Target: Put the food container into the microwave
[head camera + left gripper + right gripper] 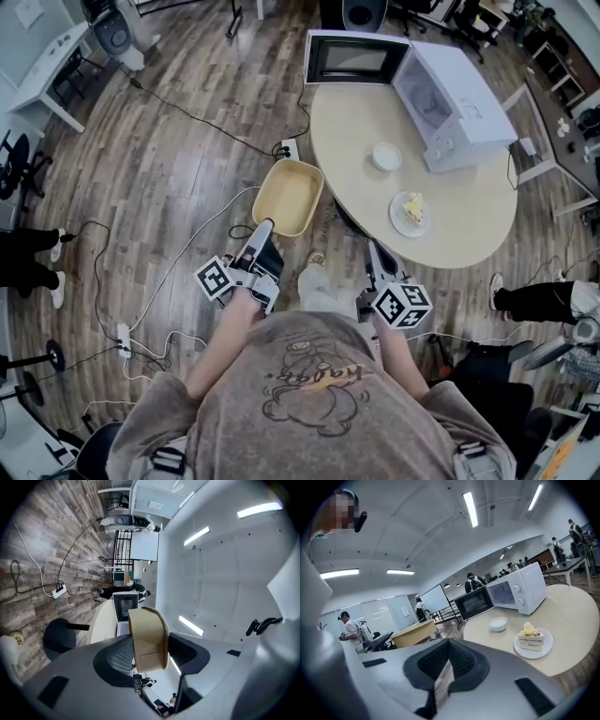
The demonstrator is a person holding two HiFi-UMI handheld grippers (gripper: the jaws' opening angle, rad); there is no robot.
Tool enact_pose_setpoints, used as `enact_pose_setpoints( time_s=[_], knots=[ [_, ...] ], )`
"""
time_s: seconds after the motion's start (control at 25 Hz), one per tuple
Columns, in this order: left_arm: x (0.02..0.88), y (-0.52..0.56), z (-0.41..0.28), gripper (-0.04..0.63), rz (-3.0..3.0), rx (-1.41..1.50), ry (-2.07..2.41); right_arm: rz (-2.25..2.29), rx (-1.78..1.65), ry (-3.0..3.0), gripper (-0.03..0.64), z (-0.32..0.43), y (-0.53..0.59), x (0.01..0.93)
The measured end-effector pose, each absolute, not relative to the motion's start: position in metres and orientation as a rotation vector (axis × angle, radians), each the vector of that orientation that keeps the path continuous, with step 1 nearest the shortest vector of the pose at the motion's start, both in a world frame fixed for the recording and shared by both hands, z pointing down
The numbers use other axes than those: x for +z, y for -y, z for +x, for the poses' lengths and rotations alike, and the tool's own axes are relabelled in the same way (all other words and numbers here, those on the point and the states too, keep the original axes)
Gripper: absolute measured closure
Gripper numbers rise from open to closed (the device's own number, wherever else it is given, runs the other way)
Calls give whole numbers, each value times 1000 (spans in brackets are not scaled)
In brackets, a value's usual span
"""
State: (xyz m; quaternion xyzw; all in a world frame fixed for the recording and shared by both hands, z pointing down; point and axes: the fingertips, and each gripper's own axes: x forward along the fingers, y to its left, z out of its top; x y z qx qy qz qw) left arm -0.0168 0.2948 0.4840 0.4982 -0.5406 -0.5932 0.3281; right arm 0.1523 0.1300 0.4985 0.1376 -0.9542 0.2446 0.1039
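One round, pale table (356, 131) serves as the landmark here, standing on a wood-plank floor (187, 141) strewn with cables. On the table's far right side sits a white microwave (455, 108), its door (356, 58) swung wide open past the table's far edge, the cavity exposed.

The food container (288, 197), a tan, shallow, rectangular tray with rounded corners, is off the table, held in the air over the floor just beside the table's left edge, open side up. It looks empty. The left gripper (263, 228) is clamped on the container's near short wall, one pad on each face of that wall, as the left gripper view shows, with the microwave visible beyond the tray. The right gripper (377, 251) hangs below the table's near edge, apart from the container; its jaws are pressed together with nothing between them.

On the table's near part, a white plate (397, 217) carries a slice of layered cake (413, 205) with a yellow topping. Between the plate and the microwave, toward the table's middle, sits a small white bowl (385, 156). On the floor at the table's left edge, beyond the container, lies a white power strip (290, 148).
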Motion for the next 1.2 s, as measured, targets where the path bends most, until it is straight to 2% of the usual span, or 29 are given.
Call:
enact_pose_setpoints(
  time_s=[0.72, 1.2],
  knots=[
    [471, -173, -114, 356, 1267, -1588, 1453, 306, 746, 2832, 617, 40, -3, 483],
    [476, -112, -141, 356, 1245, -1599, 1468, 236, 759, 2825, 617, 1, 58, 490]
  ],
)
